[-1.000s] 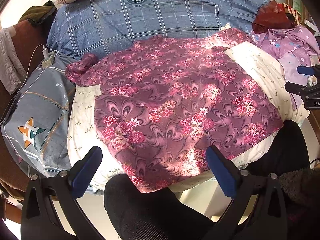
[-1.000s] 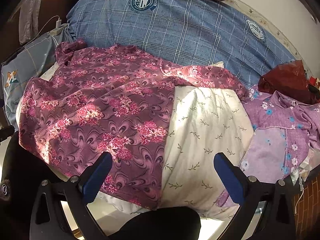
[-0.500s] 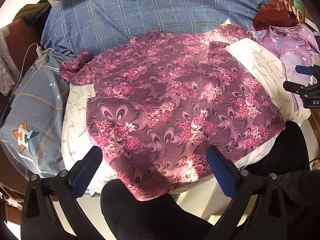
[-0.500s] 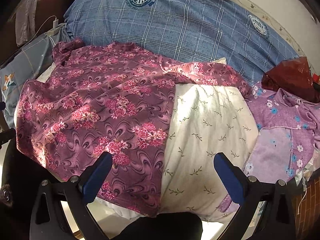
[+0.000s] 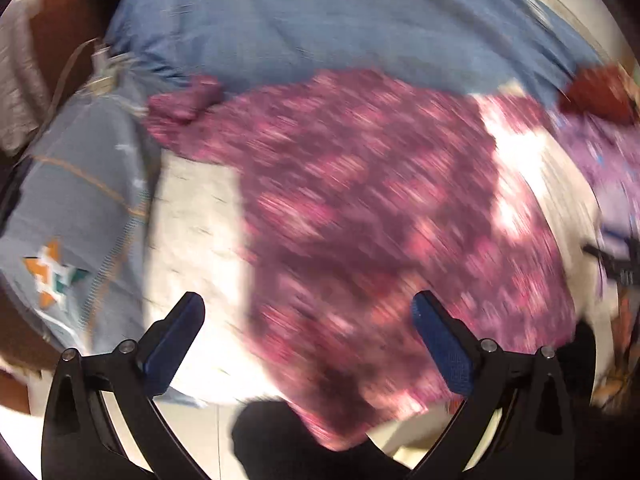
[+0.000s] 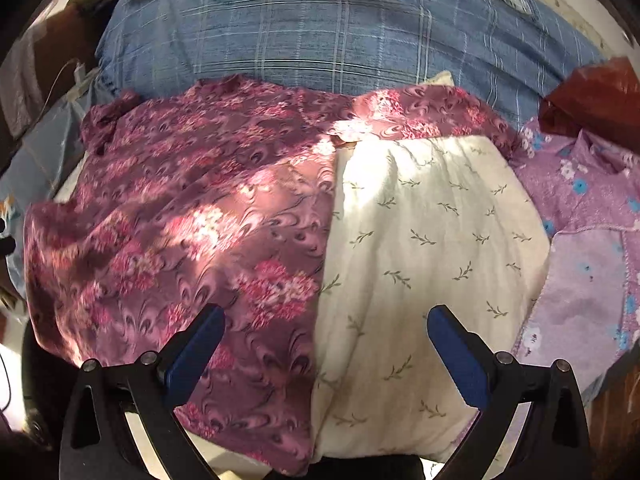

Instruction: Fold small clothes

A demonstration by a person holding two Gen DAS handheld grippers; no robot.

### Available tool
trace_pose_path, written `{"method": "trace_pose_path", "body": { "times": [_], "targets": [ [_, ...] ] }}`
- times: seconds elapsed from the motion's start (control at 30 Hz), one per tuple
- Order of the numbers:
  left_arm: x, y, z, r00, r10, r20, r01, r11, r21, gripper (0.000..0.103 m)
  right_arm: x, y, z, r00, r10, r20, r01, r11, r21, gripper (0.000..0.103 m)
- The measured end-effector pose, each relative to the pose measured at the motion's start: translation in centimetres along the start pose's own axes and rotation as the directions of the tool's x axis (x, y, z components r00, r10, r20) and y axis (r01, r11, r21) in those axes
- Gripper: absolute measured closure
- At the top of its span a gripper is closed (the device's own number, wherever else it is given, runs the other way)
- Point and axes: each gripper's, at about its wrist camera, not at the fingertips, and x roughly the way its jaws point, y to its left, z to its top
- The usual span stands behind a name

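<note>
A purple-pink floral garment point(image 5: 368, 216) lies spread flat over a cream leaf-print cushion point(image 6: 424, 248); it also shows in the right wrist view point(image 6: 192, 224), covering the cushion's left half. My left gripper point(image 5: 308, 320) is open and empty, above the garment's near left edge; this view is motion-blurred. My right gripper point(image 6: 326, 332) is open and empty, above the garment's right edge where it meets bare cushion. The right gripper's tips point(image 5: 612, 256) show at the right edge of the left wrist view.
A blue plaid quilt point(image 6: 340, 40) lies behind. A lilac floral garment point(image 6: 588, 216) and a dark red bag point(image 6: 592, 96) lie at the right. A grey-blue pillow with a star logo point(image 5: 72, 216) sits at the left. A dark-clothed leg point(image 5: 288, 440) is near.
Both grippers moved in closer to the bed. The left view swung right and down, blurring. The garment has not moved.
</note>
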Motion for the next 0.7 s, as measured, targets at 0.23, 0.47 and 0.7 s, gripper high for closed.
{"method": "trace_pose_path", "body": {
  "times": [0.23, 0.47, 0.7],
  "targets": [
    [4.2, 5.4, -0.9, 0.983, -0.104, -0.150, 0.075, 0.980, -0.185, 0.000, 3.2, -2.1, -0.5, 0.990, 0.112, -0.085, -0.103, 0.989, 0.108, 0.003],
    [7.4, 3.2, -3.0, 0.930, -0.273, -0.244, 0.211, 0.944, -0.253, 0.000, 6.5, 0.5, -1.9, 0.965, 0.194, -0.176, -0.180, 0.979, 0.095, 0.015],
    [8.1, 2.0, -3.5, 0.927, -0.294, -0.231, 0.230, 0.936, -0.268, 0.005, 5.6, 1.0, -3.3, 0.993, 0.033, -0.111, -0.032, 0.999, 0.008, 0.070]
  ]
}}
